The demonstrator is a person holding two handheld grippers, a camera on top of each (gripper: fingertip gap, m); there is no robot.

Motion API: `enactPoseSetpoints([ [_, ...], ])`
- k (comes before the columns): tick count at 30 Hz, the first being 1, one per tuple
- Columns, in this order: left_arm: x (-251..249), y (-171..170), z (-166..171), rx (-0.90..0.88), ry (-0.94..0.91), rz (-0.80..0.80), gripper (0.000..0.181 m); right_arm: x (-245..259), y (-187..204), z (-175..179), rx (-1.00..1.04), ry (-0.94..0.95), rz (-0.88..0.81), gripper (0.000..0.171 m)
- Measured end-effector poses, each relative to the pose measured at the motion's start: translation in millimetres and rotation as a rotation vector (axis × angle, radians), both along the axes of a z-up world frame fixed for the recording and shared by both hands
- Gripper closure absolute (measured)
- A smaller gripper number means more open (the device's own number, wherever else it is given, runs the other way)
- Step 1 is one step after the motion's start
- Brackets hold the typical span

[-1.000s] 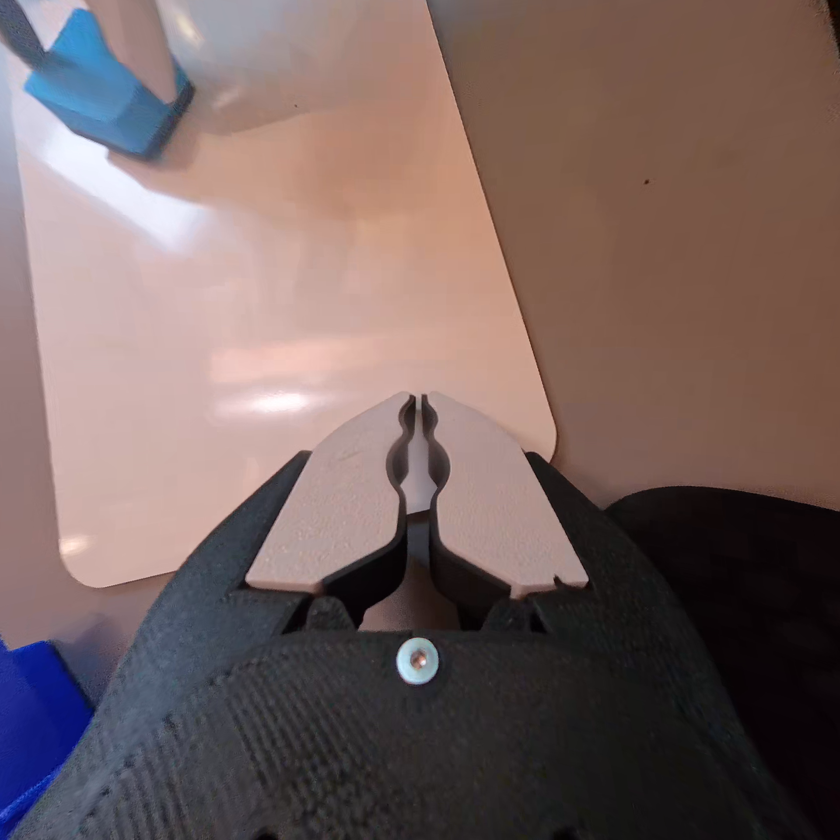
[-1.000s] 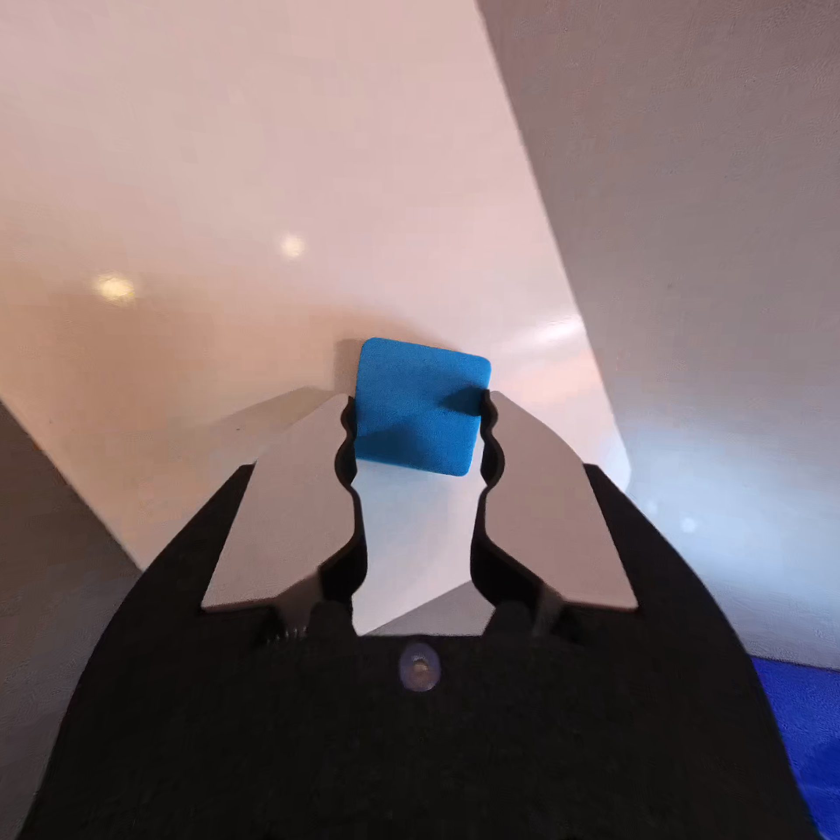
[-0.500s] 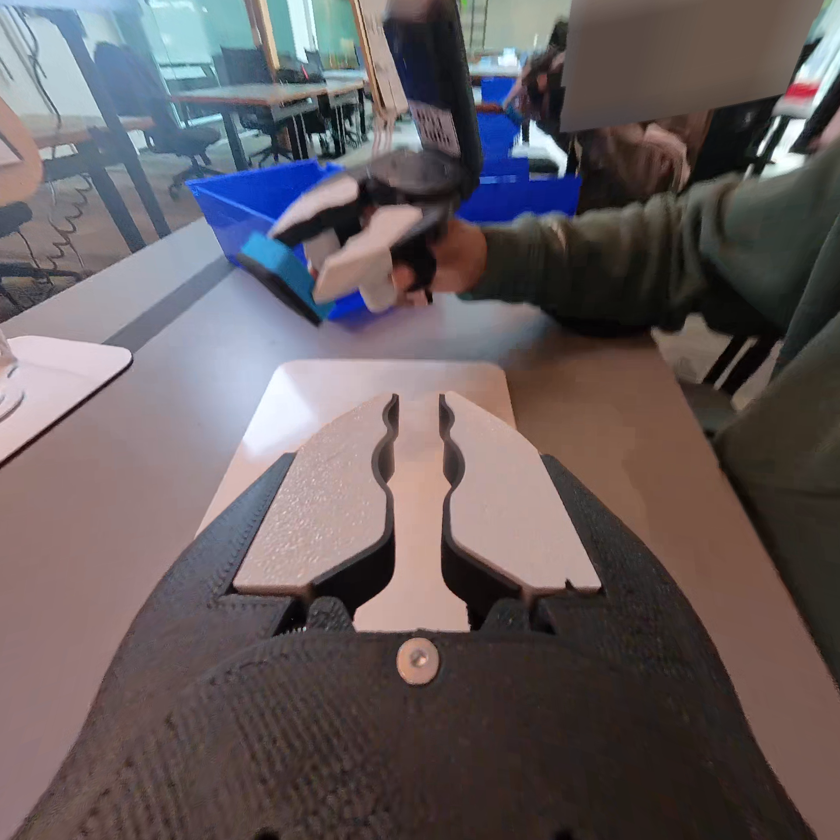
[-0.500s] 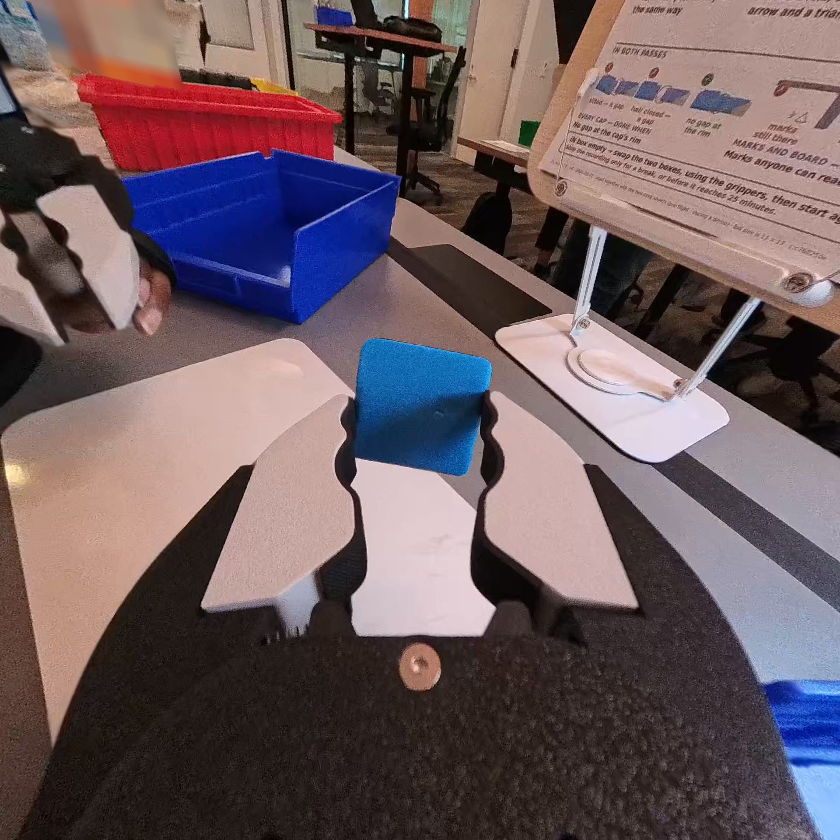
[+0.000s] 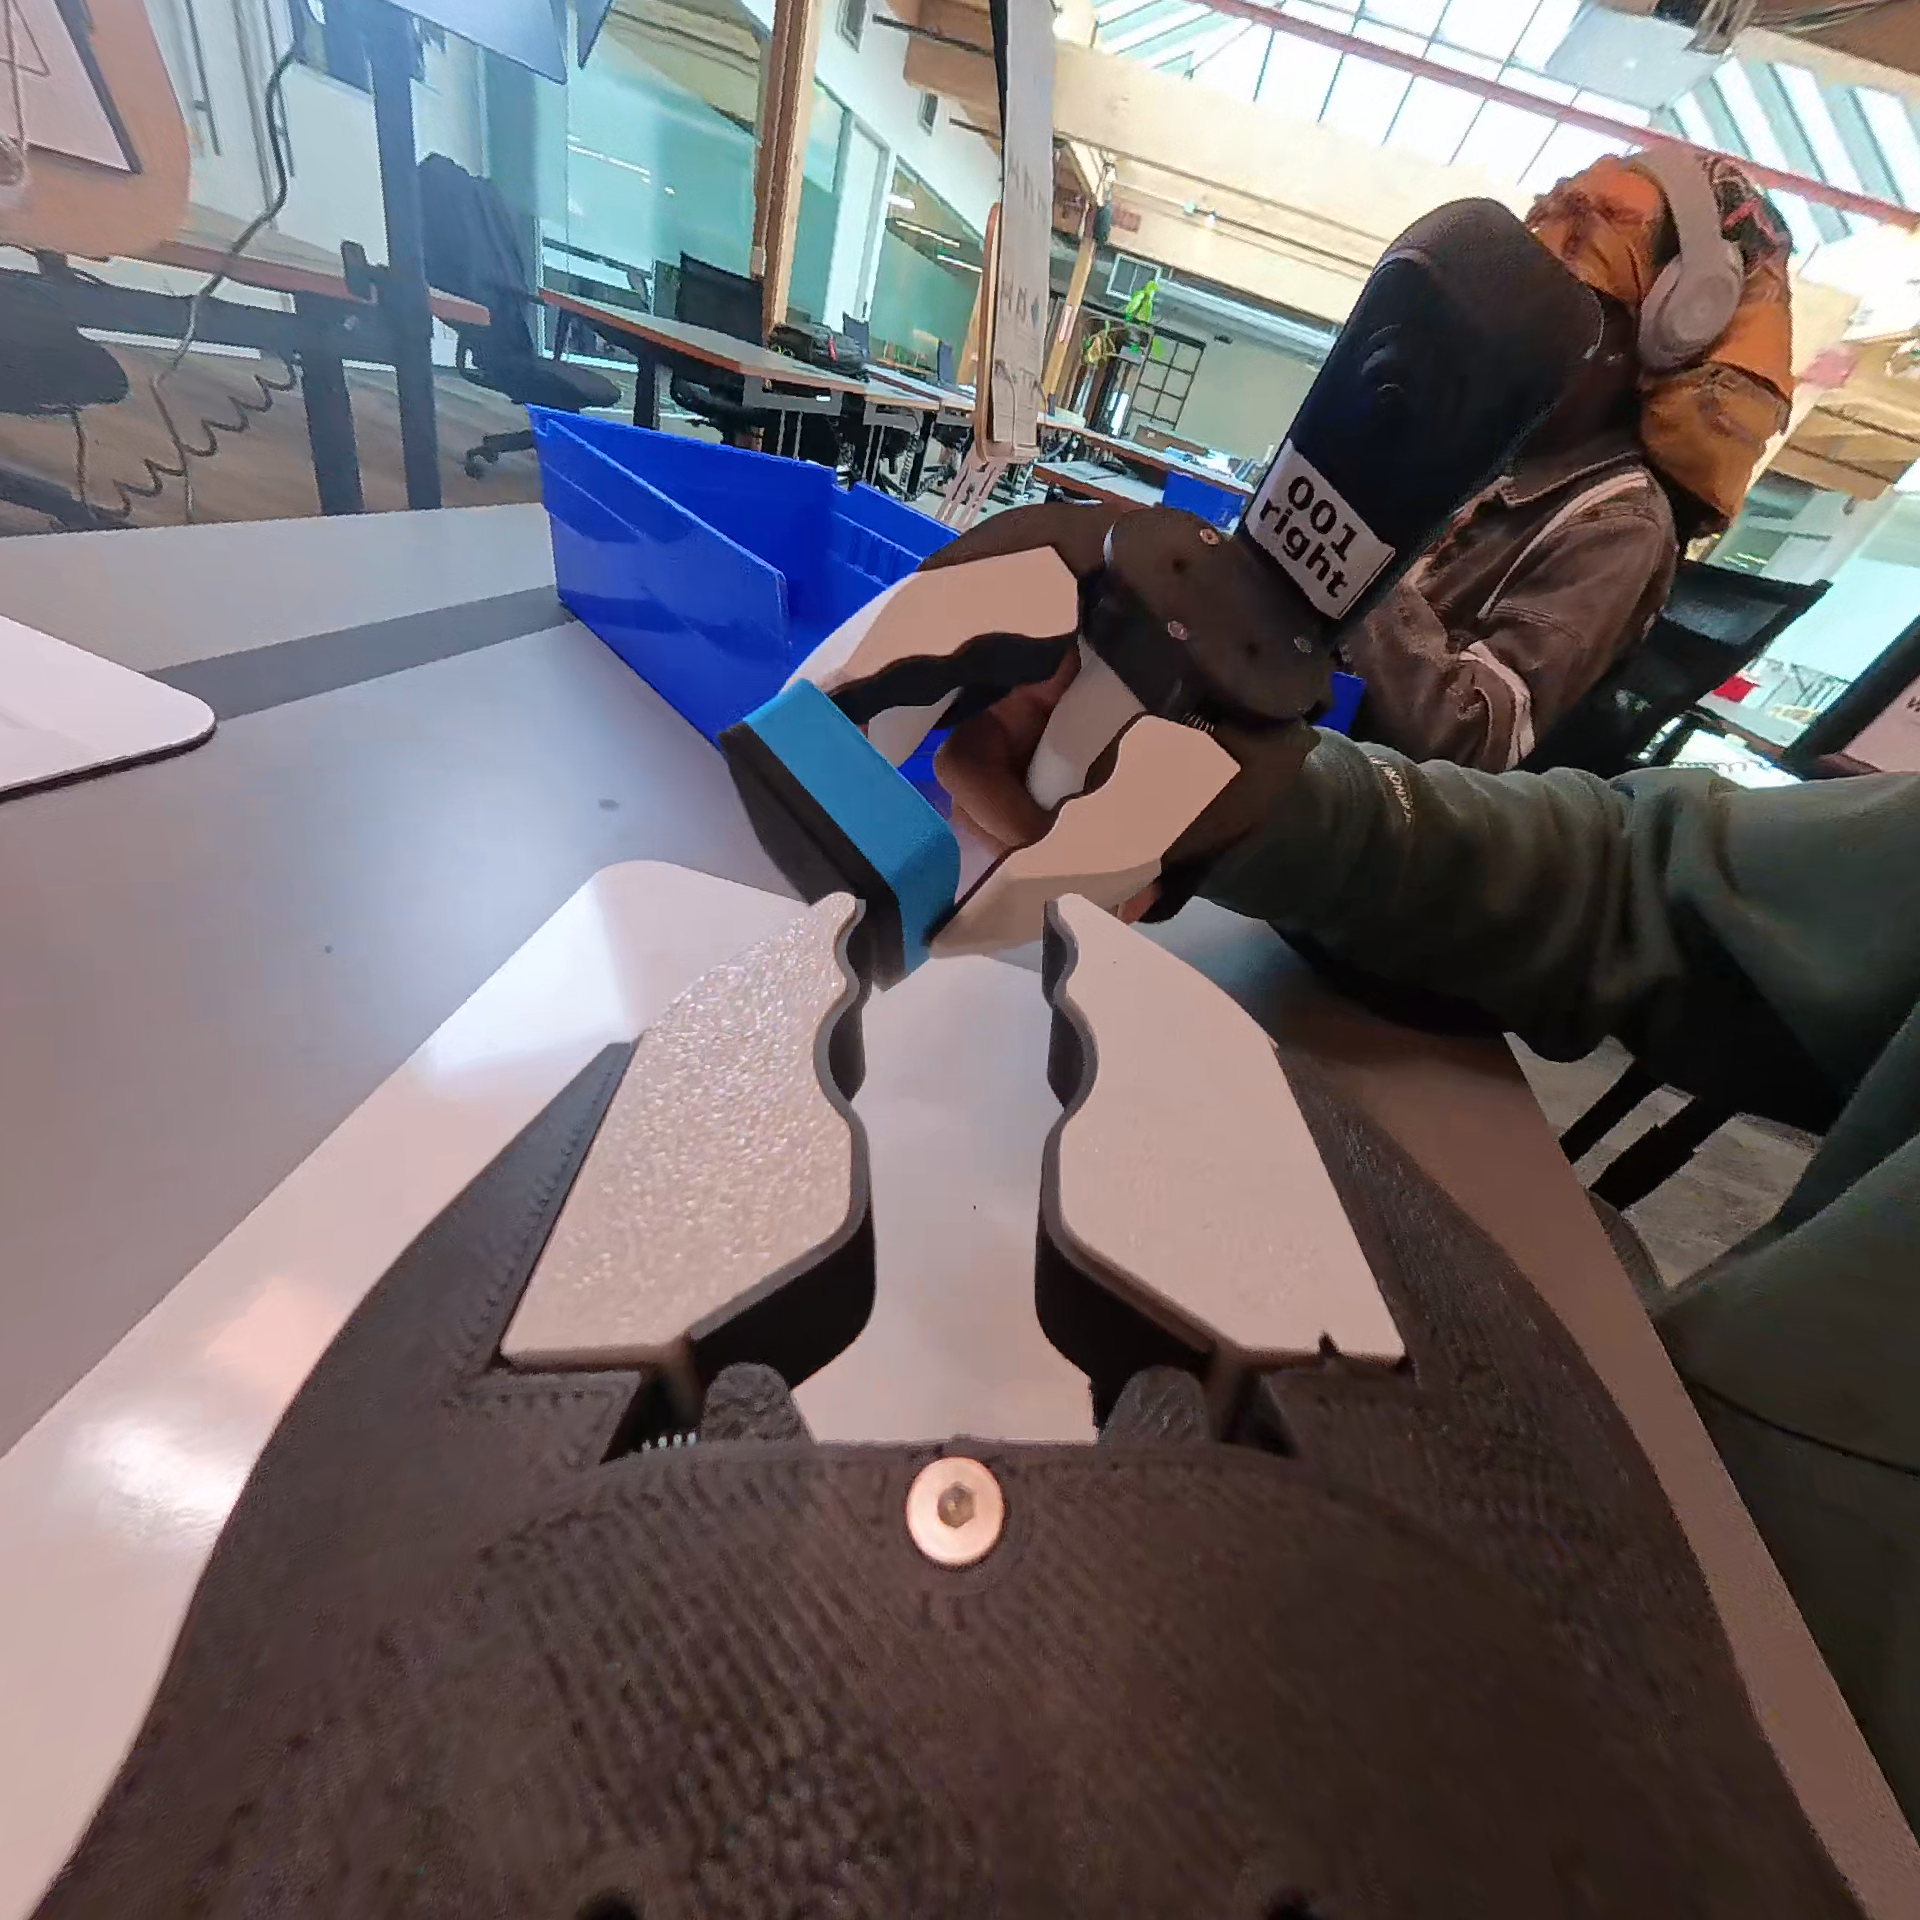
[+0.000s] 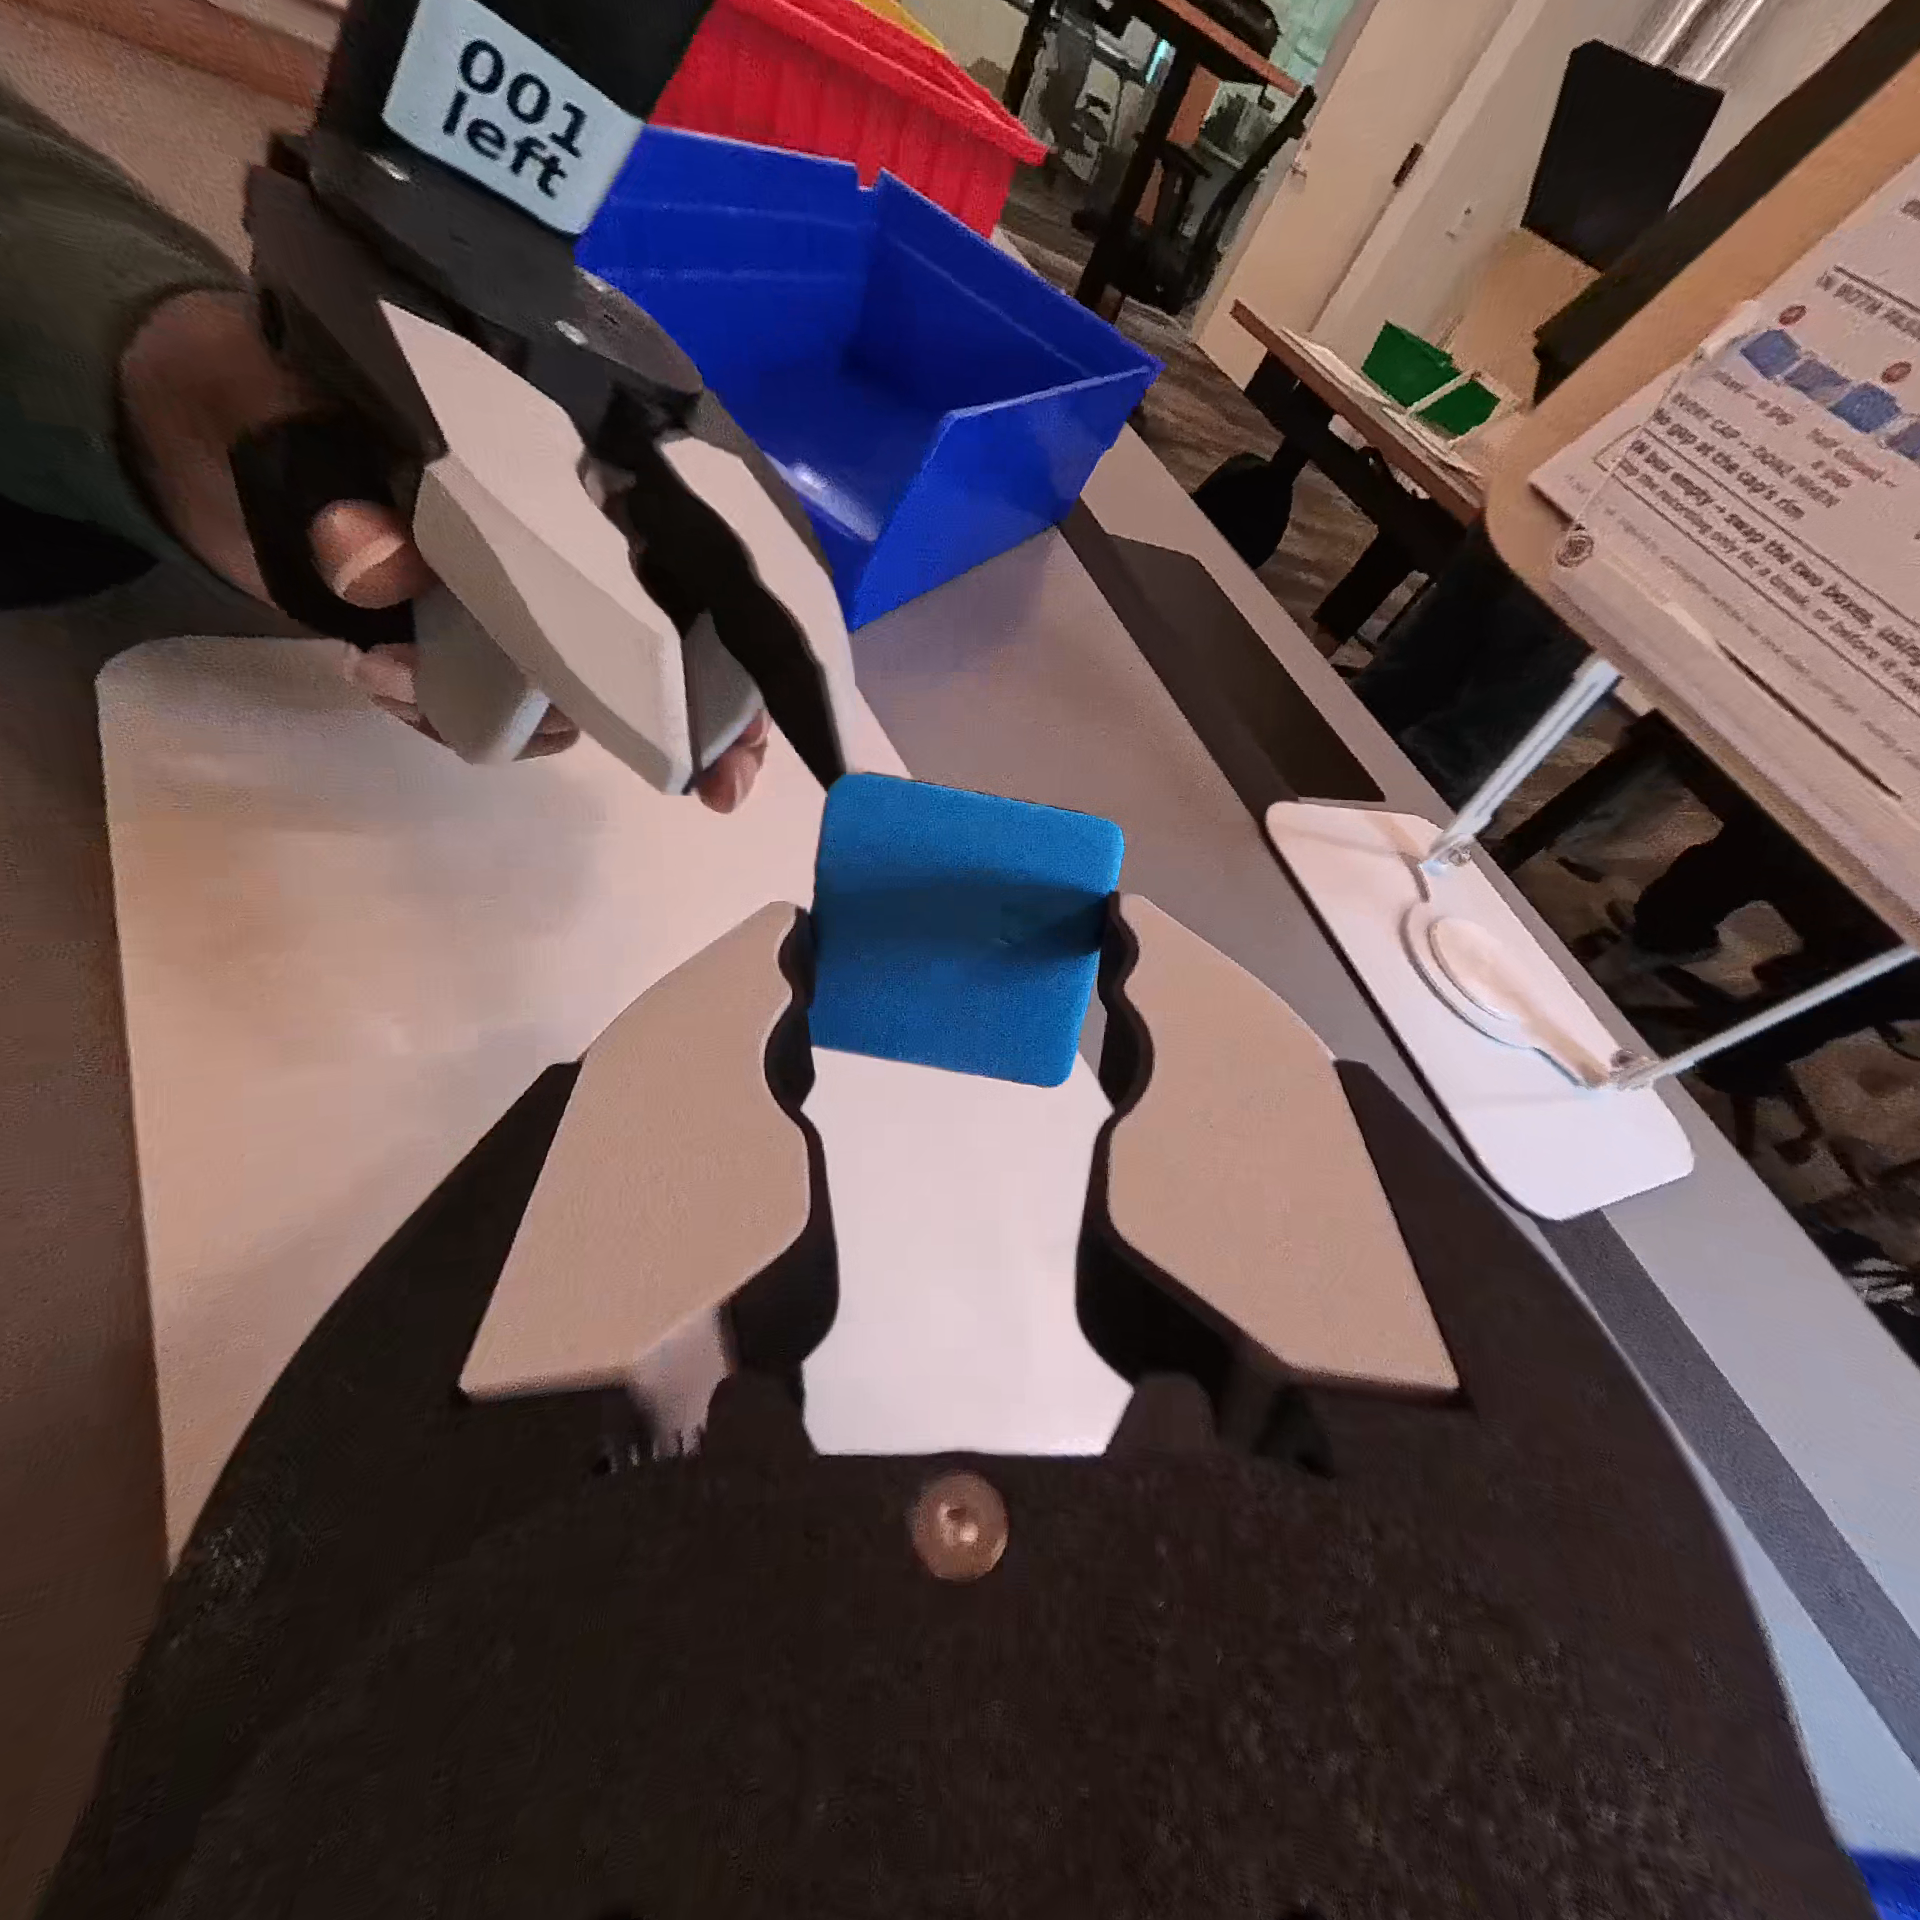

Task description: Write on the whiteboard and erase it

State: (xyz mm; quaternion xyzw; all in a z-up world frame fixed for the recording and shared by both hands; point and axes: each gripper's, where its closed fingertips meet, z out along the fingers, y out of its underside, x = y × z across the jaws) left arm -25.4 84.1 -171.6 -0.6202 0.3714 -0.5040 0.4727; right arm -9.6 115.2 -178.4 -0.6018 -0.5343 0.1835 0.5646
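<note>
The whiteboard [image 5: 623,935] lies flat on the grey table; its visible surface shows no marks. It also shows in the right wrist view [image 6: 364,935]. My right gripper [image 6: 956,935] is shut on a blue eraser [image 6: 961,935], both pads pressing on its sides, and holds it above the board. In the left wrist view the eraser [image 5: 862,800] shows its black felt face, tilted, just ahead of my left fingertips. My left gripper [image 5: 951,935] is open and empty above the board's near end. In the right wrist view the left gripper [image 6: 748,748] hangs close to the eraser's far edge.
A blue bin [image 5: 707,582] stands beyond the board, with a red bin [image 6: 852,94] behind it. A white stand base [image 6: 1475,1039] carries an instruction sheet [image 6: 1766,468] at the right. A seated person [image 5: 1538,582] is across the table. Some 4 centimeters of space lies between my two pairs of fingers.
My left gripper went from shut to open on nothing. Both grippers tilted up from looking down at the board, and drew close together. The right one kept the eraser.
</note>
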Motion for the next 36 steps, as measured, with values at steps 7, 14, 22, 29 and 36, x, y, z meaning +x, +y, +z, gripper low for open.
enactPoseSetpoints([
  [7, -6.2, -1.5, 4.8, -0.014, -0.031, -0.014, 0.143, -5.0, -2.1, -9.3, -0.025, -0.014, 0.011, 0.118],
  [14, -6.6, 8.5, -23.5, -0.054, 0.139, 0.024, 0.141, -18.8, -10.6, -28.7, 0.131, -0.220, -0.005, 0.118],
  [22, -11.4, 6.7, -28.8, -0.159, 0.115, -0.065, 0.155, -30.8, -23.1, -20.9, 0.212, -0.232, 0.026, 0.118],
  [29, -13.8, 6.7, -17.4, -0.226, 0.041, -0.050, 0.157, -32.9, -24.6, -9.6, 0.244, -0.198, 0.021, 0.118],
  [36, -14.9, 10.7, -25.3, -0.314, 0.008, -0.018, 0.157, -31.6, -20.3, -20.4, 0.218, -0.253, -0.008, 0.117],
])
